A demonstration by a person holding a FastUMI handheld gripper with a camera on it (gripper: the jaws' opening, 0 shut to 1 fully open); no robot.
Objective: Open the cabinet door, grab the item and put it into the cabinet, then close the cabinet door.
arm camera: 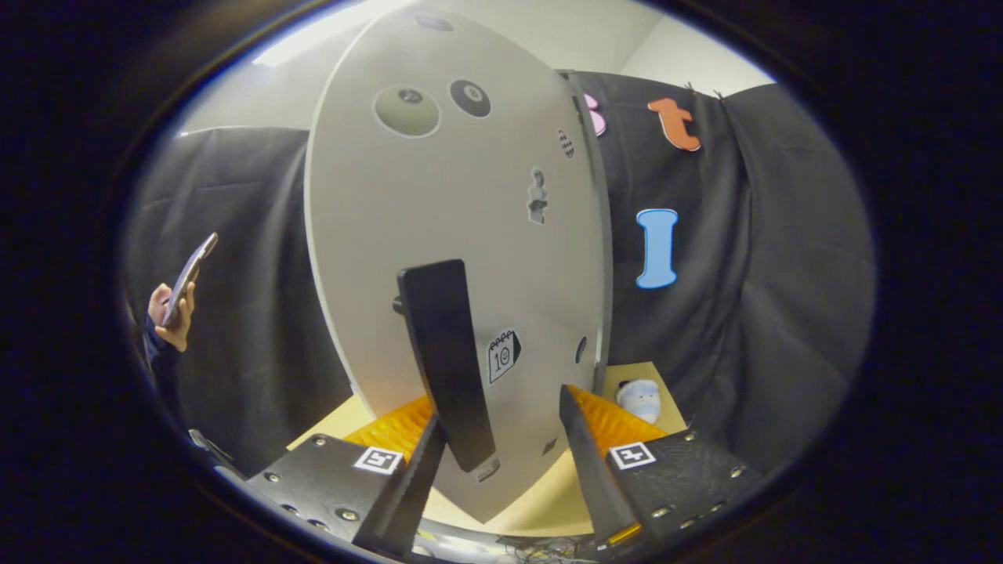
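The white cabinet door (439, 204), dotted with small stickers, stands close in front of me. Its long black handle (447, 360) runs down the door, and its lower end sits between my fingers. My gripper (501, 411) is open. The left finger (427, 454) is almost against the handle, while the right finger (576, 427) stands well apart from it. A small white and pale-blue plush toy (639, 398) lies on the wooden table (548, 493), beyond the right finger and just past the door's right edge.
A black cloth wall (744, 298) hangs behind and to the right of the cabinet. To the left of the door, a person's hand (174, 317) holds up a phone (190, 274).
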